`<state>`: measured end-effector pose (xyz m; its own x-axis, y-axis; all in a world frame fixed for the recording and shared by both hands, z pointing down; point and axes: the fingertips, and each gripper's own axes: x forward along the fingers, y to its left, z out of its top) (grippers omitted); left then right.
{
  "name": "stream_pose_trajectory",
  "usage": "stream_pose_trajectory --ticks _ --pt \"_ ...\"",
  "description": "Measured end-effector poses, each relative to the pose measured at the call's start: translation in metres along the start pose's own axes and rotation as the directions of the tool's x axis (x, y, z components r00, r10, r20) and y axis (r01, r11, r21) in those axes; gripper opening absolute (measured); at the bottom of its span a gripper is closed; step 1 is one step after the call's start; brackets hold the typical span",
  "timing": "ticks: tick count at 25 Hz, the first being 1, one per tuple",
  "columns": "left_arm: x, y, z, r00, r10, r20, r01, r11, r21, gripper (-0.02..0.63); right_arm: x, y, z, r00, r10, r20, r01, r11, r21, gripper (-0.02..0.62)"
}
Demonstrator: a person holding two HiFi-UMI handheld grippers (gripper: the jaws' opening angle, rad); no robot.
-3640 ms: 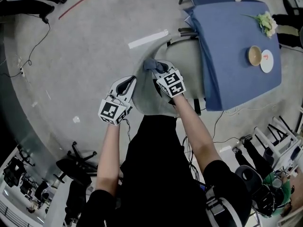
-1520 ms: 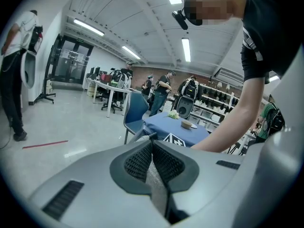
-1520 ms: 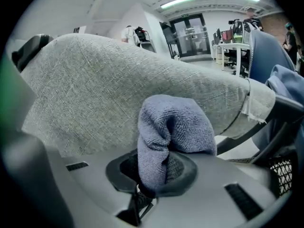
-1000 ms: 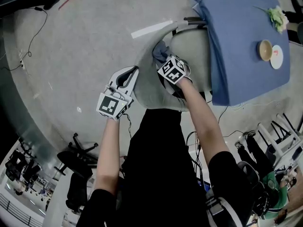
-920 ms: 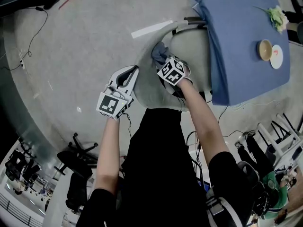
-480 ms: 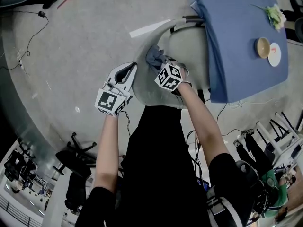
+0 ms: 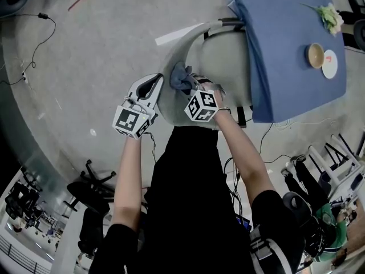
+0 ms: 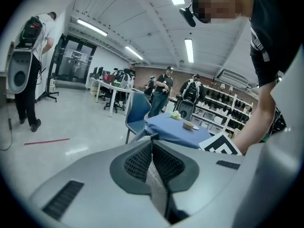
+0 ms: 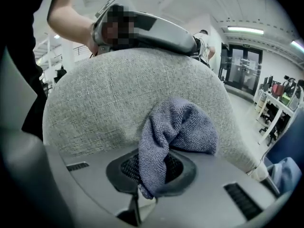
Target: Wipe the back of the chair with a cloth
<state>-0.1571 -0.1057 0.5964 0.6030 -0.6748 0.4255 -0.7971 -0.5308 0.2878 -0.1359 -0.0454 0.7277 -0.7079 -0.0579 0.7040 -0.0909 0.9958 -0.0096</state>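
The grey fabric chair back [image 7: 170,104] is seen from above in the head view and fills the right gripper view [image 9: 118,89]. A blue-grey cloth [image 7: 181,77] is bunched against it, and my right gripper [image 7: 191,87] is shut on that cloth [image 9: 176,126]. My left gripper [image 7: 149,85] is shut on the chair back's top edge; a sliver of grey fabric [image 8: 155,177] shows between its jaws. The right gripper view shows that left gripper [image 9: 156,30] clamped on the rim above the cloth.
A table with a blue cover [image 7: 285,50] stands right behind the chair seat [image 7: 223,66], bearing a bowl [image 7: 315,55], a plate [image 7: 329,65] and flowers [image 7: 327,17]. White tape [image 7: 177,34] and a cable [image 7: 39,41] lie on the floor. Several people stand farther off.
My right gripper has dragged the cloth across the chair back, closer to the left gripper. The left gripper keeps its hold on the top edge.
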Motion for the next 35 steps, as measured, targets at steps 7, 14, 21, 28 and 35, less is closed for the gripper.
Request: stream_pose_trajectory --ticks 7,14,21,28,35 --pt "-0.001 0.000 0.000 1.000 0.001 0.002 -0.001 1.000 -0.004 0.029 -0.023 0.013 0.032 0.998 -0.005 0.055 0.011 0.994 -0.108 0.046" --pt "-0.003 0.001 0.000 1.000 -0.001 0.006 0.001 1.000 -0.010 0.029 -0.048 0.035 0.061 0.991 0.084 0.103 -0.068 0.986 -0.149 0.044" --pt "-0.005 -0.001 0.001 1.000 -0.004 0.012 0.004 1.000 -0.015 0.029 -0.059 0.055 0.067 0.985 0.140 0.101 -0.117 0.973 -0.199 0.044" --pt "-0.003 0.000 0.001 1.000 -0.005 0.013 0.005 1.000 -0.010 0.028 -0.046 0.055 0.050 0.986 0.148 0.072 -0.132 0.974 -0.184 0.044" --pt "-0.003 0.001 0.000 1.000 0.001 0.026 0.000 1.000 -0.013 0.028 -0.030 0.050 0.028 0.988 0.150 0.025 -0.143 0.972 -0.185 0.044"
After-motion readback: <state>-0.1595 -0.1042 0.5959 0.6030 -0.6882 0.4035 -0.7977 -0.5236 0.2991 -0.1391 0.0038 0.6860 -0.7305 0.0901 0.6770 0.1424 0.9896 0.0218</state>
